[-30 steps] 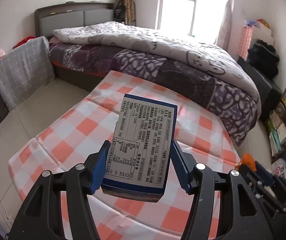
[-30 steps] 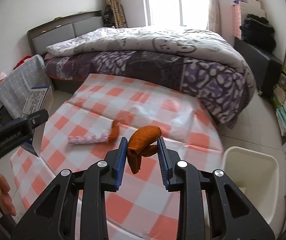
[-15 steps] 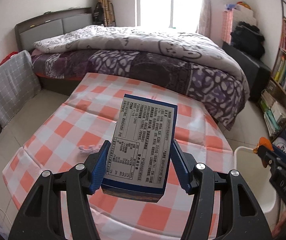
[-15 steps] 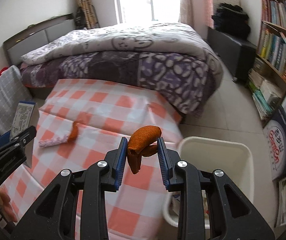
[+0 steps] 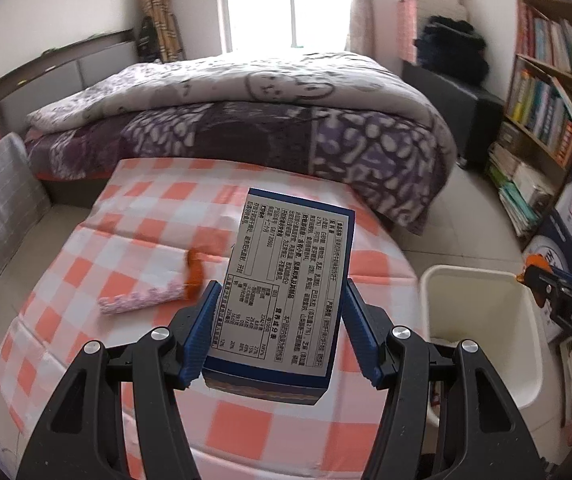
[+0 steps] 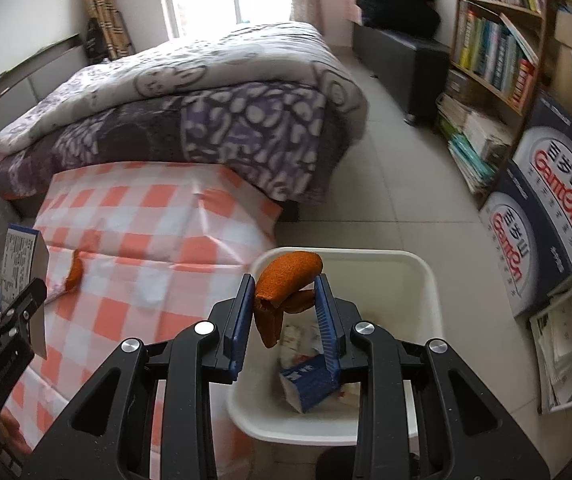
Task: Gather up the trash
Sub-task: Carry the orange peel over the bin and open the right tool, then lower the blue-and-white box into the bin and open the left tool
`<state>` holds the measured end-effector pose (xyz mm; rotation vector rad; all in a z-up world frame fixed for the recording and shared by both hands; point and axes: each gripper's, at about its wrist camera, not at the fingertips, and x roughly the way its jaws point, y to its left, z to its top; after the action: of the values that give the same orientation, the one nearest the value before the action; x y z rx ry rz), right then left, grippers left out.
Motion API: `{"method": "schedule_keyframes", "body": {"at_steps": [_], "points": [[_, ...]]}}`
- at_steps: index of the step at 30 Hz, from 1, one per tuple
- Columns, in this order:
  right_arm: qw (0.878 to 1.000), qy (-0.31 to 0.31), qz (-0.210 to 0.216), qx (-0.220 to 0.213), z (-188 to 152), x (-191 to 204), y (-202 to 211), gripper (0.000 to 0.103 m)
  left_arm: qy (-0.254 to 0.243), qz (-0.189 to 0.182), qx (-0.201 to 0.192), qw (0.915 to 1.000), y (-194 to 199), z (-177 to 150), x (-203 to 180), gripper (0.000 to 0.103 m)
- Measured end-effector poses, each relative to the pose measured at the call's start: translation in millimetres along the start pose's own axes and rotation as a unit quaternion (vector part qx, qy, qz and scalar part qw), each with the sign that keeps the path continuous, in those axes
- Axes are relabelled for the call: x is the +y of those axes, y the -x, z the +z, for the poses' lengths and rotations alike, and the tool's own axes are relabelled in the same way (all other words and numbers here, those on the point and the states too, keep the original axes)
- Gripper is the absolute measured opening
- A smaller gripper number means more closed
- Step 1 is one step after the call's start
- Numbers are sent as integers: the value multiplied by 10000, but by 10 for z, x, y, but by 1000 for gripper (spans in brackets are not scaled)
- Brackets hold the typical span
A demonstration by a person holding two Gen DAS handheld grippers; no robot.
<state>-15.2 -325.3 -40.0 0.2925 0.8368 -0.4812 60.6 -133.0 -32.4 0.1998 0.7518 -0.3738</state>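
Observation:
My left gripper [image 5: 280, 326] is shut on a blue carton [image 5: 286, 284] with a white printed label, held above the checked table [image 5: 126, 240]. My right gripper [image 6: 286, 320] is shut on an orange peel [image 6: 286, 284] and holds it over the white bin [image 6: 414, 272], which has a blue carton and wrappers [image 6: 306, 384] inside. The bin also shows in the left wrist view [image 5: 482, 280], at the table's right. A pink wrapper [image 5: 142, 300] and another orange peel [image 5: 195, 272] lie on the table. The left gripper and its carton [image 6: 22, 256] show at the left of the right wrist view.
A bed with a purple quilt [image 5: 246, 120] stands behind the table. A bookshelf [image 6: 498, 48] and blue printed boxes [image 6: 546, 208] line the right wall. Tiled floor [image 6: 398, 184] lies between bed, bin and shelf.
Both grippers have swung right. The right gripper moved from above the table to above the bin with the peel. The left gripper's view turned toward the bin; the carton stays gripped.

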Motion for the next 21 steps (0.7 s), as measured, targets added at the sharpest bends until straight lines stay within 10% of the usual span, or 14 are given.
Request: {"method": "schedule_keyframes", "body": {"at_steps": [10, 21], "points": [[9988, -370, -303, 105, -9, -498, -17, 32, -433, -346, 10, 9985, -35, -60, -594, 59], [9894, -1127, -910, -30, -16, -1068, 89, 84, -613, -788, 164, 9949, -130, -112, -1054, 59]]}}
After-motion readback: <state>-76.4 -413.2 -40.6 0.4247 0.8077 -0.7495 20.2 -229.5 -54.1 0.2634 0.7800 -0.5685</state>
